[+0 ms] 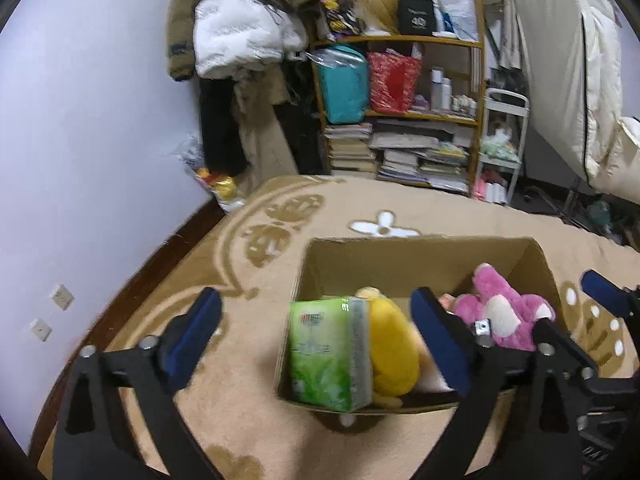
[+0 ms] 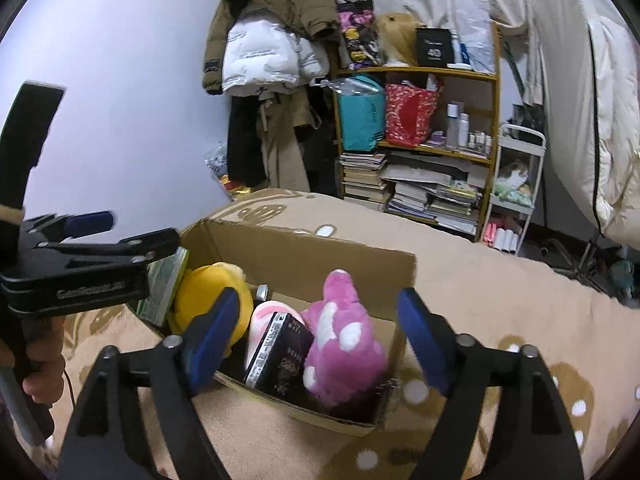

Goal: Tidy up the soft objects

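Now I have both grippers spread wide and empty: left gripper (image 1: 316, 344) flanks the green tissue pack (image 1: 330, 354), right gripper (image 2: 318, 336) flanks the pink plush (image 2: 340, 344) in the cardboard box (image 2: 320, 256).

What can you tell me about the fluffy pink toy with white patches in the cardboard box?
The pink plush toy with white patches looks soft and furry, with white spots on its limbs and a pale belly patch. It lies slumped at one end of the open brown cardboard box, one limb poking upward. It leans against the box wall and touches a dark printed packet beside it. Neither gripper holds it. Its face cannot be made out.
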